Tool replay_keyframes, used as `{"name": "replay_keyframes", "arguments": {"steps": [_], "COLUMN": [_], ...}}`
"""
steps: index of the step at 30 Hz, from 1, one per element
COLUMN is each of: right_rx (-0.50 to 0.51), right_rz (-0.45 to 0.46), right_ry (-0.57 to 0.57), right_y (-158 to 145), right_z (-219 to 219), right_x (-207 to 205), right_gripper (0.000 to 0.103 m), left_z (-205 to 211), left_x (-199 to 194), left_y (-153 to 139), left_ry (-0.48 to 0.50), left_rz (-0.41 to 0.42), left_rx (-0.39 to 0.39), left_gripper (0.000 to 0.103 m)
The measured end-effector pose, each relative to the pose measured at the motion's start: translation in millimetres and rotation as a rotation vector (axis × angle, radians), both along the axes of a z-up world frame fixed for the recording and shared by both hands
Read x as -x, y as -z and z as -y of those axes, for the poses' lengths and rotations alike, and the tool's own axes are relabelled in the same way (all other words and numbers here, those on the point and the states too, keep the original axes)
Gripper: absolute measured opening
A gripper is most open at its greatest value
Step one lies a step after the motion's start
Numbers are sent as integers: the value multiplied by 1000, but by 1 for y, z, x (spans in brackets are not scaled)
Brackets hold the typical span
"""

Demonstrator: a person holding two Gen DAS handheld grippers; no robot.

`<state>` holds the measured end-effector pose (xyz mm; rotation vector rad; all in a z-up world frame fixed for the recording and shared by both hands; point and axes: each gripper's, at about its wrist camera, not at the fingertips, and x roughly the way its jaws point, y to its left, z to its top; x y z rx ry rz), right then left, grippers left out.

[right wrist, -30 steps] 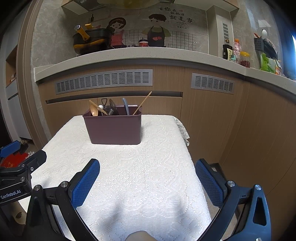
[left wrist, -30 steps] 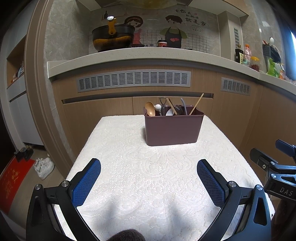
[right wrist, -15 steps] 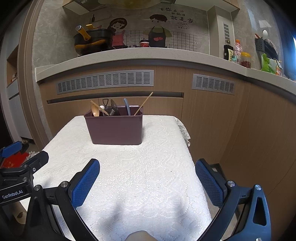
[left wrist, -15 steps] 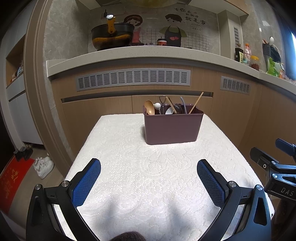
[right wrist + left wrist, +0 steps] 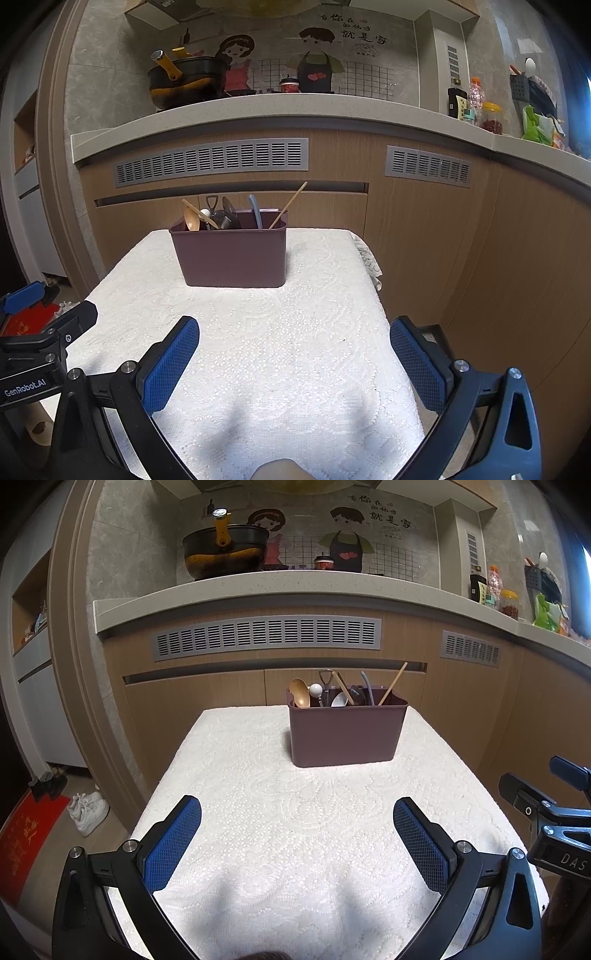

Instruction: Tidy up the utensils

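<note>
While both tools hang low over the white lace tablecloth [image 5: 295, 830], the left gripper [image 5: 297, 838] at the bottom of its frame and the right gripper [image 5: 294, 356] at the bottom of its own have their jaws spread wide and hold nothing. Right of centre in the left view, the maroon utensil caddy [image 5: 345, 734] stands well apart from both, its wooden spoon [image 5: 300, 698], ladles and chopstick [image 5: 392, 683] crowded and leaning. A reach into that tangle could snag neighbouring handles, tip the light caddy or drag the cloth.
</note>
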<state>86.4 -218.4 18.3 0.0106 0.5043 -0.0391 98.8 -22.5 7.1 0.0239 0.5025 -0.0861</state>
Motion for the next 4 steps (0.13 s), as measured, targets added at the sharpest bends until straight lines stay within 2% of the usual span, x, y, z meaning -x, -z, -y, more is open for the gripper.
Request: {"name": "replay_keyframes", "arguments": {"steps": [4], "right_rx": [-1], "right_rz": [-5], "right_ry": [-4], "right_y": [1], "right_z": [0], "right_x": [-1], "right_gripper": [103], "left_z": [-3], "left_x": [-2], "left_y": [1], "left_ry": [-6], "left_rz": [-1], "left_rx": [0], "left_gripper": [103]}}
